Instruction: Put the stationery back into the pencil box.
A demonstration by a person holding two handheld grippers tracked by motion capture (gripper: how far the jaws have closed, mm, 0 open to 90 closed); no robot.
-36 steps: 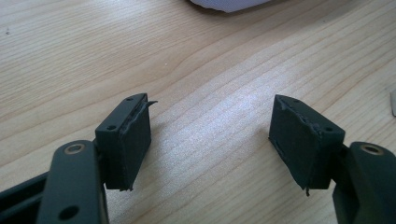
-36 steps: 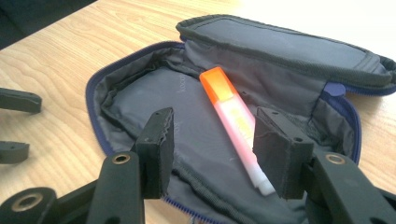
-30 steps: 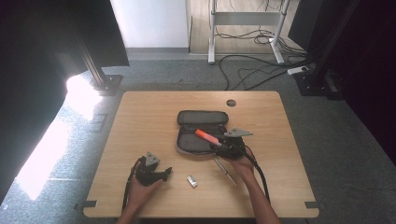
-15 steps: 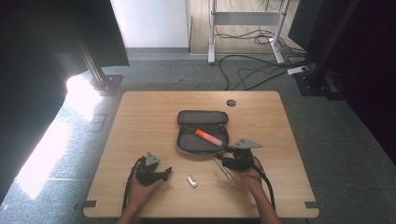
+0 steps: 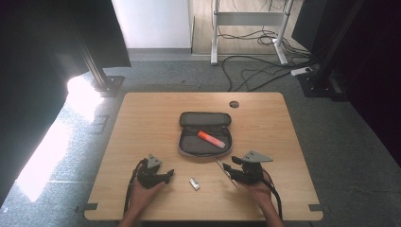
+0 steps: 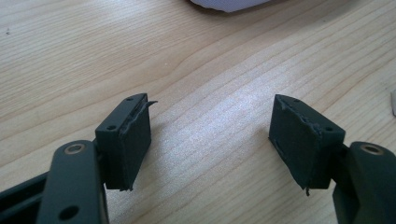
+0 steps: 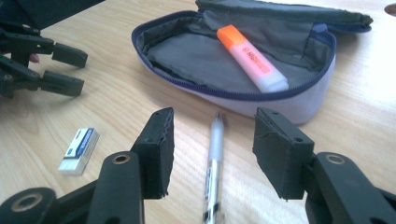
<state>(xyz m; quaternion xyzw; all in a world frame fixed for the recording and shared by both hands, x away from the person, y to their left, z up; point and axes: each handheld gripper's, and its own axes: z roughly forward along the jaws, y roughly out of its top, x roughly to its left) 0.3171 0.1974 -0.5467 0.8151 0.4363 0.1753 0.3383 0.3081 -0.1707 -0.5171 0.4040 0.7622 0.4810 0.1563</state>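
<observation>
1. Two tools are resting low over the near part of the wooden worktop, one in each of the person's hands.
2. Right tool is hanging just over a silver pen, its jaws standing spread with one on either side of the barrel and neither pad pressing on it.
3. That pen is lying flat on the worktop, its tip pointing toward the near wall of the pencil case and stopping just short of it.
4. Open and unzipped, the grey pencil case is sitting at the middle of the worktop, with an orange highlighter lying slantwise inside it.
5. Left tool is sitting near the front left edge, its jaws spread wide over bare wood and gripping nothing.
6. In the right gripper view the left tool is appearing at the far left, pointing toward the pencil case.
7. Between the two tools a small white eraser is lying on the worktop, apart from both of them and from the pen.
</observation>
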